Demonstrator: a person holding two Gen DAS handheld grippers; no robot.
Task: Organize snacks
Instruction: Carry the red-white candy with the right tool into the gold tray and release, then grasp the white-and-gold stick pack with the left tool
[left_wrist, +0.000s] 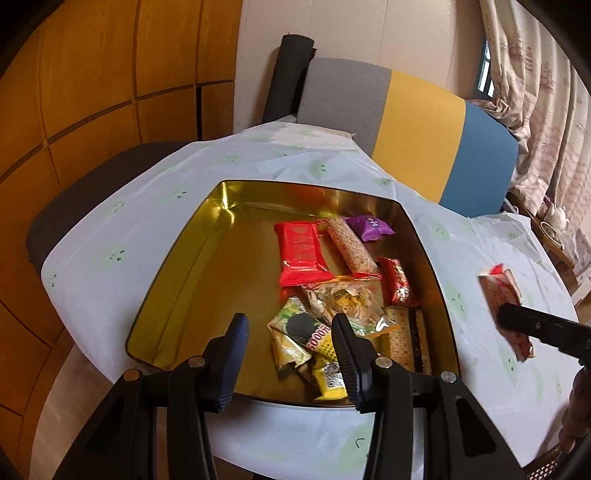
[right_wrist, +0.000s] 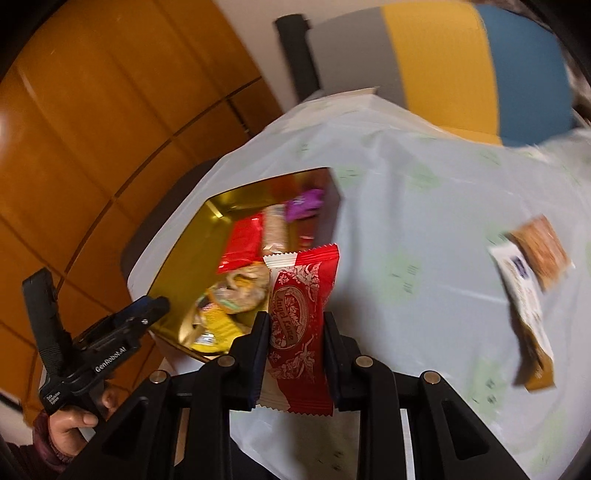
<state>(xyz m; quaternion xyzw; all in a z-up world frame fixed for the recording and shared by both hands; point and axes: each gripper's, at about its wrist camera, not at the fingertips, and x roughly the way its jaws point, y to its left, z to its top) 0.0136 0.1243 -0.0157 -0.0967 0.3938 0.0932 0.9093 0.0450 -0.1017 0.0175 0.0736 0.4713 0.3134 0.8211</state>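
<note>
A gold metal tin (left_wrist: 177, 291) sits on a tabletop covered by a pale cloth (left_wrist: 122, 236) printed with small green faces. Snacks lie bunched toward the tin's right side: a red wafer bar (left_wrist: 301, 253), a sesame bar (left_wrist: 349, 245) just beside it, a purple packet (left_wrist: 371, 227) in the far right corner, a small red candy (left_wrist: 397, 282), a clear bag of nuts (left_wrist: 343, 301), a green and yellow packet (left_wrist: 295, 332), a cracker pack (left_wrist: 404, 338) against the right wall, and a yellow sachet (left_wrist: 330, 382) at the near edge. The left half of the tin's floor is bare metal.

The left gripper (left_wrist: 290, 354) hovers over the near edge of the tin, its jaws spread apart with nothing between them.

The right gripper (right_wrist: 295, 328) is off to the right of the tin, above the cloth, with its jaws closed on a red patterned snack packet (right_wrist: 301, 317), held upright between the fingers with its crimped top end pointing away from the camera. In the left wrist view the same packet appears blurred, outside the tin's right wall.

Further right on the cloth lies a white and brown snack pack (right_wrist: 528, 295), well apart from the tin and blurred. Behind the tabletop stands a chair (left_wrist: 417, 133) with a grey, yellow and blue backrest, in front of wooden wall panels (left_wrist: 92, 92).
</note>
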